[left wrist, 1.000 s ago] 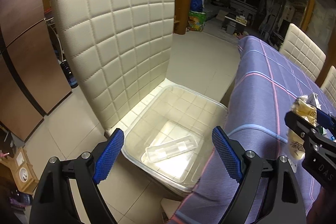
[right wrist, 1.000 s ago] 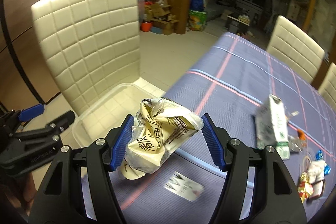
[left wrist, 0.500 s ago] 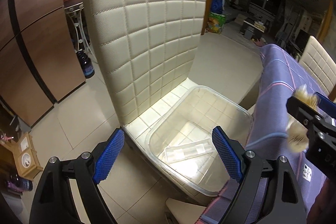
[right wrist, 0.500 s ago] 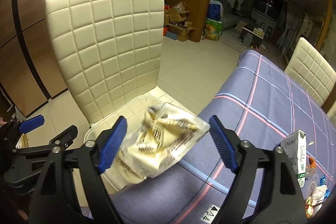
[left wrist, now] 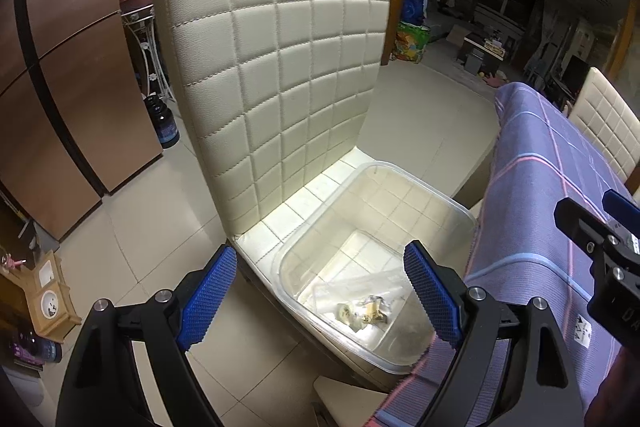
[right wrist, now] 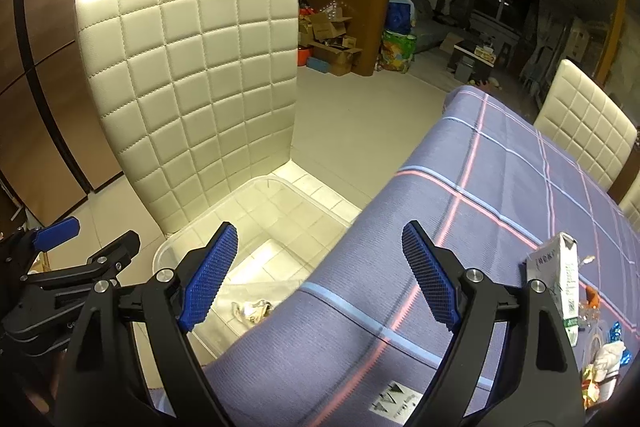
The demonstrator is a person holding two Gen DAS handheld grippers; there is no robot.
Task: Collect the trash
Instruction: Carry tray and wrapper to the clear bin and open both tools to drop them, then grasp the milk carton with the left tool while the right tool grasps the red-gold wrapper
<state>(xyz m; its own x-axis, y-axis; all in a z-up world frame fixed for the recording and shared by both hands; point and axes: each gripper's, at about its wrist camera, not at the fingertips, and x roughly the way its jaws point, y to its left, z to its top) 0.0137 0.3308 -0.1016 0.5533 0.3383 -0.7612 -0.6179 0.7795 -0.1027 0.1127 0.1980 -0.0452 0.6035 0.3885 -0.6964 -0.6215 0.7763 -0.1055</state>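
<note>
Lying in the bottom of the clear plastic bin (left wrist: 460,223), the crumpled snack bag (left wrist: 362,313) is done with; the same bag (right wrist: 252,308) shows from the right wrist view, just past the table edge. The right gripper (right wrist: 316,277) has just been opening, and its blue pads stand wide apart with nothing between them. The left gripper (left wrist: 316,291) hangs over the bin, equally wide and empty.

What is left sits at the far right of the table: 1 milk carton (right wrist: 558,277) standing upright, and beside it a small heap of wrappers (right wrist: 610,351), foil and paper by the look. I judge the carton to be light and probably empty, stiff along its folded edges but easy to crush across its flat faces, so a gentle squeeze across the narrow sides near the middle should hold it without tipping. The wrappers look feather-light, soft and a bit slick; pinching a bunched fold would serve better than a flat edge.

Covering the table is a purple checked tablecloth (right wrist: 480,187), which may drag or wrinkle under a low gripper. The bin rests on the seat of a cream quilted chair (left wrist: 276,59), pulled close to the table. Beyond lie a pale tiled floor (right wrist: 360,115), boxes and dim furniture.
</note>
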